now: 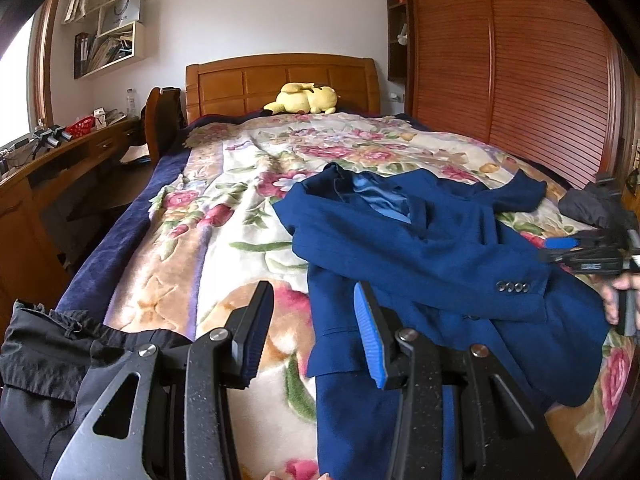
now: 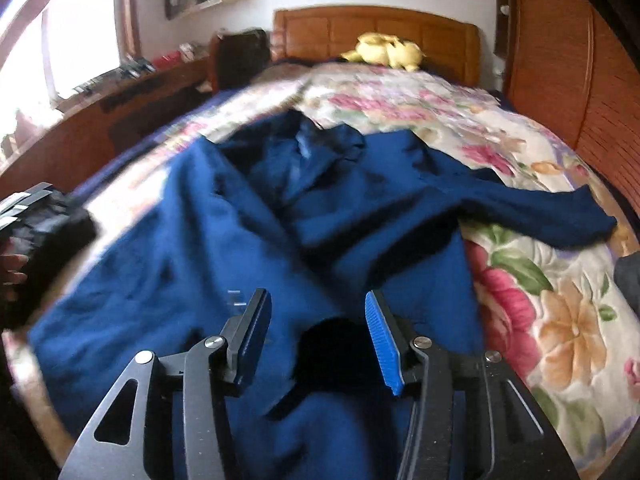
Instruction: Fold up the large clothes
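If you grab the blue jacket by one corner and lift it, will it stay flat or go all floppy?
Probably floppy: the blue jacket already lies rumpled on the floral blanket, one sleeve flung sideways. It likely sags and drags rather than lifting flat. Both the left gripper and right gripper are open, so two grips should help.

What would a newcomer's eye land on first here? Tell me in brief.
First the blue suit jacket, spread rumpled across the floral blanket on the near half of the bed, one sleeve flung out to the right. Next the yellow plush toy lying at the wooden headboard. Both the left gripper and the right gripper are open above the jacket's near edge, holding nothing.
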{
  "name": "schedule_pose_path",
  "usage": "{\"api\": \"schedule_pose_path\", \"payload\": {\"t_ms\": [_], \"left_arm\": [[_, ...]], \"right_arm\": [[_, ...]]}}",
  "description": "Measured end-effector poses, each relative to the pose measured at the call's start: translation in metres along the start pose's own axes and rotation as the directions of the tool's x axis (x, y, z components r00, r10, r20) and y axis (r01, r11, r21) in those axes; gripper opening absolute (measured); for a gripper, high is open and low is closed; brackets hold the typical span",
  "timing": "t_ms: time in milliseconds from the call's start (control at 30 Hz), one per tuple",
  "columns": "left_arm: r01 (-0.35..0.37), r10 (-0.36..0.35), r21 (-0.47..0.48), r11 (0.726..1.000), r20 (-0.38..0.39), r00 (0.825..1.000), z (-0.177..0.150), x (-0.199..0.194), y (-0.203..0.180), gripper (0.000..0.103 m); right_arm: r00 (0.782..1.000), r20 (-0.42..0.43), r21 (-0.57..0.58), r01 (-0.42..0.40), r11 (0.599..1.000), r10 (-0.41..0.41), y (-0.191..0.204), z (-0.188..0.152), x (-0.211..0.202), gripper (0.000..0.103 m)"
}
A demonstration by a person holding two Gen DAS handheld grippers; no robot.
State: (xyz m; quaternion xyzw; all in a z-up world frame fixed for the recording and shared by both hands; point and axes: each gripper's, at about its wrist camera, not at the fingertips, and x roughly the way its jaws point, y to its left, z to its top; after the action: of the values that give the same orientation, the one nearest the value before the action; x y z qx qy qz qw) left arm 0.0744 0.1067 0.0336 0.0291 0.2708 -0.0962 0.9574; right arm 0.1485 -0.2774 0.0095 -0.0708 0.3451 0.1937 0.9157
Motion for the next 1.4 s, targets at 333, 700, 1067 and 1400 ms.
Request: {"api": "schedule_pose_path", "payload": {"t_ms": [333,700,1067,1400], "left_arm": [[0.006,-0.005,0.026,1.000,-0.024,1.000,-0.004,0.009,-0.009,0.043],[0.013,-0.011,0.038,0.999,-0.033,0.999,-0.005,0.017,-0.019,0.043],[0.052,-0.048,0.064,0.997,-0.055,0.997,0.006,0.037,-0.051,0.044],[0.112,-0.093,0.134,0.985,-0.141,0.986,0.034,0.095,-0.108,0.044]], "right_arm": [[0.988,-0.143,0.058,-0.047,0.997,0.054,-0.002,-0.002,0.058,0.051],[0.991,-0.053,-0.006,-0.121,0.993,0.120,0.003,0.008,0.051,0.009],[0.997,0.068,0.032,-0.047,0.998,0.045,-0.038,-0.011,0.015,0.038],[0.994,0.092,0.122,0.042,0.992,-0.053,-0.129,-0.013,0.014,0.060]]}}
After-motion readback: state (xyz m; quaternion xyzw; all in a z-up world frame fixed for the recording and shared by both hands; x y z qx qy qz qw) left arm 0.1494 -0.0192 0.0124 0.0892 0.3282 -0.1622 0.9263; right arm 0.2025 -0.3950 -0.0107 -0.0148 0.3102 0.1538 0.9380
